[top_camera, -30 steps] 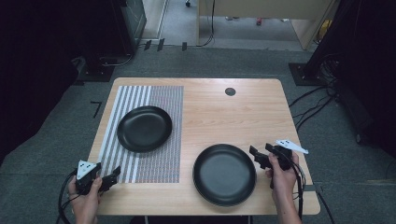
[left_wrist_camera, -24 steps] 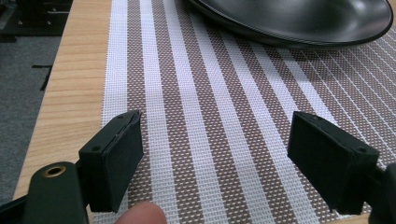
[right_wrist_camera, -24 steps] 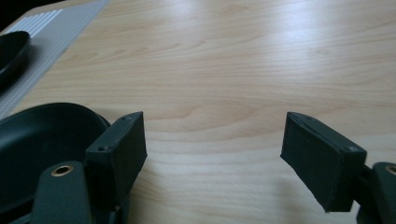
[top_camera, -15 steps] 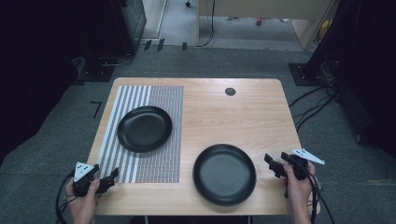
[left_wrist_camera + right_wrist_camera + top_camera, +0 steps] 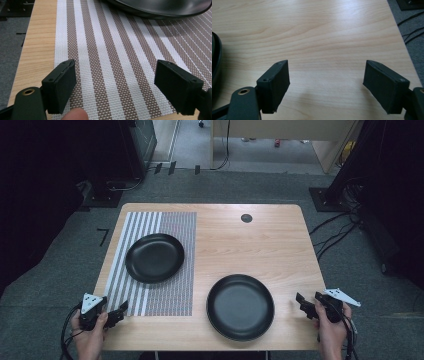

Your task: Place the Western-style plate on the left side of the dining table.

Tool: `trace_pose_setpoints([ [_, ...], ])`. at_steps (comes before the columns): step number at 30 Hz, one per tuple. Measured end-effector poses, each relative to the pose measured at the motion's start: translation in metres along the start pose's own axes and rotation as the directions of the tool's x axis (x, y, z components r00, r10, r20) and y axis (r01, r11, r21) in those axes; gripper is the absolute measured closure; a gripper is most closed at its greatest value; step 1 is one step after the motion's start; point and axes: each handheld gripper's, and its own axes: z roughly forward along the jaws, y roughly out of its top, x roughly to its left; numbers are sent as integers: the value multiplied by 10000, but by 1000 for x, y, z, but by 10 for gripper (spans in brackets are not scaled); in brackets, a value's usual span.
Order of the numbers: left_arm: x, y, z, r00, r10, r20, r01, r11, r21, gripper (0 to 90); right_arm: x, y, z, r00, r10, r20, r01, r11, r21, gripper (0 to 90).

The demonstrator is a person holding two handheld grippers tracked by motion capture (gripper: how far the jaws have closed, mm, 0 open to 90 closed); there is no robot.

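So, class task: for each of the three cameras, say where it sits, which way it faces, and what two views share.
High view: above the table's near side, looking forward and down; both hands show.
Left gripper view: rides the left gripper, facing the striped mat; a fingertip shows.
Right gripper view: rides the right gripper, facing bare wood.
Shared: high and left views show the mat's black plate.

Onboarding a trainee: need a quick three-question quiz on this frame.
1. True or false: both plates lie on the striped mat.
2. Which gripper is nearer the plate on bare wood: A left gripper, B right gripper?
3. What do the right gripper's jaws hold?

Key: 1 false, only the far plate lies on it. 2 B. 3 nothing; they stand open over bare table.
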Motion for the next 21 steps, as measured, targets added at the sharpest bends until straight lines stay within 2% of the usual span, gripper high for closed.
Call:
trace_pose_setpoints([
  [5,1,0,1,10000,-71,25,71,9999,82,180,-6,-4,-4,9997,-40,258,40,10000,18,205],
  [9,0,0,2,10000,82,-27,-81,9996,262,180,-6,-6,-3,9994,-72,352,67,9999,122,204],
  [16,-2,1,3,9996,259,-96,-255,9990,366,177,-2,-8,0,9977,-395,554,385,9991,181,196],
  [21,-3,1,3,9993,351,-121,-346,9986,408,171,3,-8,2,9924,-924,813,897,9953,370,175],
])
